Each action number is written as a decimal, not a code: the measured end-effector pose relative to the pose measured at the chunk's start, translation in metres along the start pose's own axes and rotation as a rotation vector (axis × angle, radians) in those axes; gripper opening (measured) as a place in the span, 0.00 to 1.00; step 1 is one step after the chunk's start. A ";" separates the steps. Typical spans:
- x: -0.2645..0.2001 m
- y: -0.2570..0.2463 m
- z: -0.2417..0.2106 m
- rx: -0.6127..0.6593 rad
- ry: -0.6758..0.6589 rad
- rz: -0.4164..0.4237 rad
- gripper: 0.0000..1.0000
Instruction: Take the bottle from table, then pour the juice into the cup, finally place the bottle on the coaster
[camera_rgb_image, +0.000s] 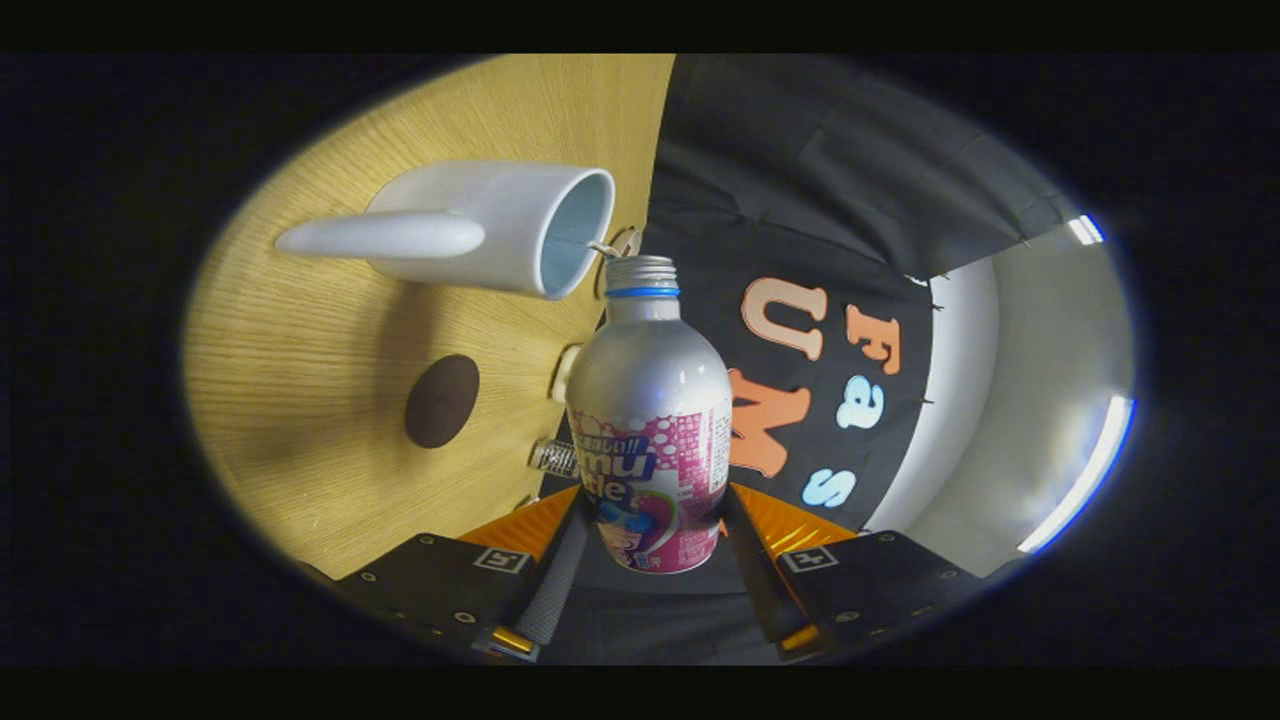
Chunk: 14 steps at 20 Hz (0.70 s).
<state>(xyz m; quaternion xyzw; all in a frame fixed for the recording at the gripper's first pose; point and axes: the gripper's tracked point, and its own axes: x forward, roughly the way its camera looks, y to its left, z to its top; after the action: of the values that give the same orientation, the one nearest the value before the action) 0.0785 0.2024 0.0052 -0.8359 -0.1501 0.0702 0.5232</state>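
A silver bottle (648, 400) with a pink label and an uncapped, threaded neck sits between my fingers, and my gripper (650, 525) is shut on its lower body. I am rolled on my side, so the wooden table (330, 330) stands like a wall beside the bottle. The bottle's open mouth is right at the rim of a white cup (500, 228) with a long handle. The cup's pale inside faces the bottle's neck. A dark round coaster (441, 400) lies on the table, further from the mouth than the cup, level with the bottle's body.
The table's edge (640, 220) runs just behind the bottle's neck. Small metal clips (552, 456) sit along that edge near the bottle's body. Beyond the edge hangs the black booth cloth (820, 180), with a pale wall past it.
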 end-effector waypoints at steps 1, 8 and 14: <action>0.000 -0.001 0.000 -0.004 0.000 0.001 0.75; 0.001 -0.004 0.000 -0.031 -0.002 0.000 0.75; 0.001 -0.005 0.002 -0.042 -0.012 0.010 0.75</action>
<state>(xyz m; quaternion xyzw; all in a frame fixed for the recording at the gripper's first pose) 0.0778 0.2062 0.0085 -0.8469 -0.1504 0.0747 0.5045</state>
